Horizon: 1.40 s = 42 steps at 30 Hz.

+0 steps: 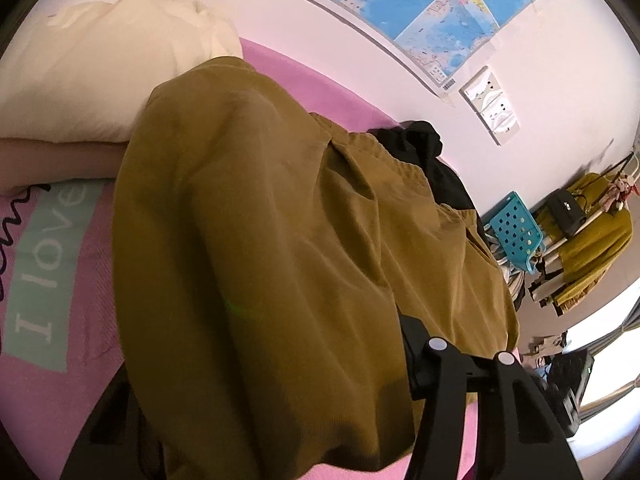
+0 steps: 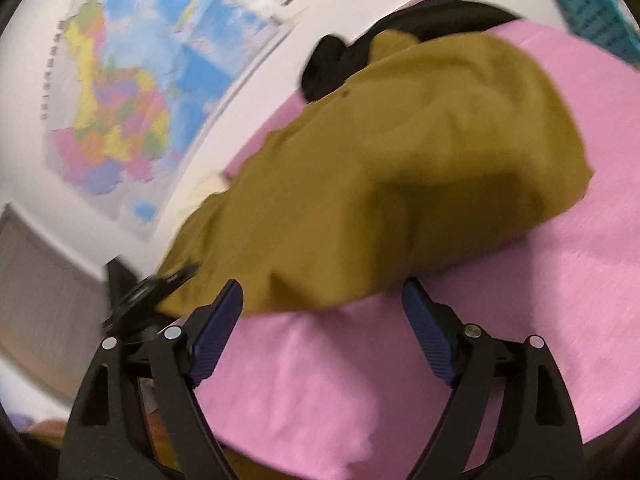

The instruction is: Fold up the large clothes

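Note:
A large olive-brown garment (image 1: pixel 280 264) lies on a pink bed sheet (image 1: pixel 44 392) and fills the left wrist view. It drapes over my left gripper (image 1: pixel 400 364), which is shut on its cloth; only the right finger shows, the other is hidden under the fabric. In the blurred right wrist view the garment (image 2: pixel 400 184) lies bunched on the sheet (image 2: pixel 520 280). My right gripper (image 2: pixel 322 296) is open and empty, its blue pads (image 2: pixel 218 332) just short of the garment's near edge. The other gripper (image 2: pixel 148 296) shows at the garment's left end.
A white pillow (image 1: pixel 100 76) lies at the bed's head. A black garment (image 1: pixel 424 152) lies past the olive one, by the wall. A map (image 2: pixel 132 92) hangs on the wall. A turquoise basket (image 1: pixel 516 236) and a clothes rack (image 1: pixel 584 240) stand beyond the bed.

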Each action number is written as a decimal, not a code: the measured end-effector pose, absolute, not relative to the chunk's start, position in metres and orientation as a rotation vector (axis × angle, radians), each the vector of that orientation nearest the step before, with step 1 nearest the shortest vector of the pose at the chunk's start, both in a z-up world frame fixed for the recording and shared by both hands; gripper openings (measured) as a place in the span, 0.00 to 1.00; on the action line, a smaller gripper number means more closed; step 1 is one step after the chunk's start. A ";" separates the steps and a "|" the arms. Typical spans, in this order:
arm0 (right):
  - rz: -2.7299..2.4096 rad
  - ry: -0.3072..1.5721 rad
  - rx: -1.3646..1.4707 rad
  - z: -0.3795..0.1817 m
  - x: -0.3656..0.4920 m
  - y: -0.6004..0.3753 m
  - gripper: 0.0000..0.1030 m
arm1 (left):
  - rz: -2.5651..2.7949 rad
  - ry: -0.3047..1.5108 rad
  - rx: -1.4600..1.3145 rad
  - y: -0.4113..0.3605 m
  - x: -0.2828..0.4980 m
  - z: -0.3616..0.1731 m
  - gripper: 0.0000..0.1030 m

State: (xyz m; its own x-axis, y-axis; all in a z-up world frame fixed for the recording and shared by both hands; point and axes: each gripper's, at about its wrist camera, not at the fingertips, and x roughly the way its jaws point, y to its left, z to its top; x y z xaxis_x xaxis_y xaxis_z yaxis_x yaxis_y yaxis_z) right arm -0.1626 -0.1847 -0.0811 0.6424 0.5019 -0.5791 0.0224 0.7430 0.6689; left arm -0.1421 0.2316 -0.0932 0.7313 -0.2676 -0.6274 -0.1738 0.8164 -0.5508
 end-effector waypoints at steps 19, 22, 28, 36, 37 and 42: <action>0.161 0.737 0.684 -0.090 -0.123 -0.185 0.74 | 0.003 0.794 -0.512 0.218 -0.135 -0.100 0.68; 0.166 0.733 0.685 -0.091 -0.121 -0.185 0.76 | 0.011 0.792 -0.494 0.216 -0.134 -0.101 0.71; 0.194 0.702 0.726 -0.092 -0.105 -0.187 0.75 | 0.009 0.790 -0.483 0.215 -0.131 -0.100 0.76; 0.212 0.711 0.785 -0.095 -0.080 -0.187 0.71 | 0.033 0.762 -0.510 0.225 -0.128 -0.101 0.84; 0.205 0.717 0.779 -0.095 -0.079 -0.188 0.65 | 0.038 0.762 -0.509 0.225 -0.127 -0.101 0.83; 0.224 0.710 0.785 -0.096 -0.083 -0.194 0.36 | 0.071 0.770 -0.488 0.227 -0.126 -0.099 0.59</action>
State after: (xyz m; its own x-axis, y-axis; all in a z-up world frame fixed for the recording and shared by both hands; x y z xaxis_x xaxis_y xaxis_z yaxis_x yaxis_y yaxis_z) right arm -0.0833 -0.1944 -0.0962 0.7487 0.4356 -0.4997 0.0694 0.6982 0.7125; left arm -0.1260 0.2269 -0.0987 0.7215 -0.1133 -0.6831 -0.2367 0.8867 -0.3971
